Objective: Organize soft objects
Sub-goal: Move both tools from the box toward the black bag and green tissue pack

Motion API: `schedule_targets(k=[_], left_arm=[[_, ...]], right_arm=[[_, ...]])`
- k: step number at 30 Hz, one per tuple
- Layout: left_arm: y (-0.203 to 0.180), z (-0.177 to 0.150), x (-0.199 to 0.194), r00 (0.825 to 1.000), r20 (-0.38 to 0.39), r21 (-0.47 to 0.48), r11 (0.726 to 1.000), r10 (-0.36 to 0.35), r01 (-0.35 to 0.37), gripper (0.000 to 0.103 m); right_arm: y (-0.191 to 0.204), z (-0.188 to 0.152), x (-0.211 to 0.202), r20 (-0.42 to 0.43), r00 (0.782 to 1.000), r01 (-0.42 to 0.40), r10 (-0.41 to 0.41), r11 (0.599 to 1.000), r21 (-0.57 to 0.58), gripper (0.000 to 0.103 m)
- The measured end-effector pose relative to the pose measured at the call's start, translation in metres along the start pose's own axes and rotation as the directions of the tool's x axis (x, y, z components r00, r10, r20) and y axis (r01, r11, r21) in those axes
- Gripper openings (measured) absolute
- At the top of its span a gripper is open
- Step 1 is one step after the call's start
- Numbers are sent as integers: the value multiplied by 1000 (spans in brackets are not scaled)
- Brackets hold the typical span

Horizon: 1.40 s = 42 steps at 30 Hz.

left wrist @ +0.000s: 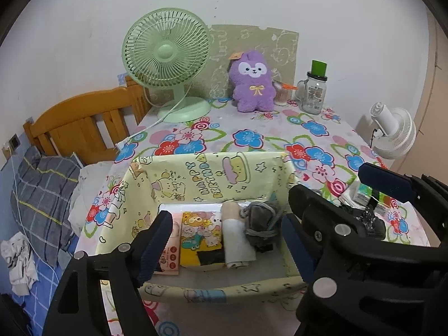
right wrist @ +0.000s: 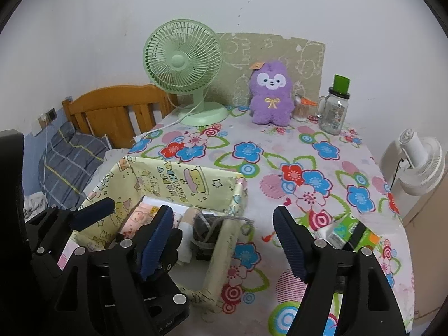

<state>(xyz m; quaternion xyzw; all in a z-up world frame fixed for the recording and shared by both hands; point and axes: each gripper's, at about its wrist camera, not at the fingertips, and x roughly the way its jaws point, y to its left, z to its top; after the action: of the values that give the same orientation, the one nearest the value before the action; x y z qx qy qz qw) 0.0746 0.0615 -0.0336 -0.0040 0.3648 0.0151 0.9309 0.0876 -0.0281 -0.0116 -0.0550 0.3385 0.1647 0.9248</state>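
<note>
Left claw [left wrist: 224, 240]: spread wide, holding nothing, hanging over the near half of the pale yellow birthday-print fabric box [left wrist: 212, 173]. Between and just ahead of its fingers, packed side by side on the box floor: pink-and-white printed tissue pack [left wrist: 172, 254], yellow cartoon-bear folded cloth [left wrist: 203, 236], cream-and-white rolled cloth [left wrist: 238, 238], dark grey pouch wound with grey cord [left wrist: 261, 224].

Right claw [right wrist: 224, 240]: also spread, empty, straddling the box's right wall. Just beyond its right finger, on the flower-print cloth surface [right wrist: 280, 145], lies a green-and-white soft packet [right wrist: 350, 231], outside the box.

Judgement: that packet looks like the remaining loose item; the step in hand is likely fetching it.

- Swing the right claw rightward, clear of the box wall, before lowering.
- Pinch the packet across its narrow side, gently; it should squash.
- Free space in the box appears nearest the claws; drop it there, not on the grey pouch.
- Mind the loose cord over the wall.

Far ahead: purple plush toy [right wrist: 270, 95], green desk fan [right wrist: 183, 61], glass jar with green lid [right wrist: 334, 110], untouched.
</note>
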Motion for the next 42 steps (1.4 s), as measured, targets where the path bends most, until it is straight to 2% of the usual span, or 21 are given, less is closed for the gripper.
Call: schedule_targets(k=[15,26,42], left_arm=[[-27,-3,-18,1000,24,35,999,-13,12,95],[-52,-6,-28,998,40,64,997,-39,36,102],[-92,-9,-37,996,60,111,992,-66,59,102]], right_arm=[[-21,-10,-26,38,999,26,-27,999,23,85],[-42,-19,-45,68,996,60,-64,997,53,96],[-78,-33,-62,93,990,96,-106,990,99,103]])
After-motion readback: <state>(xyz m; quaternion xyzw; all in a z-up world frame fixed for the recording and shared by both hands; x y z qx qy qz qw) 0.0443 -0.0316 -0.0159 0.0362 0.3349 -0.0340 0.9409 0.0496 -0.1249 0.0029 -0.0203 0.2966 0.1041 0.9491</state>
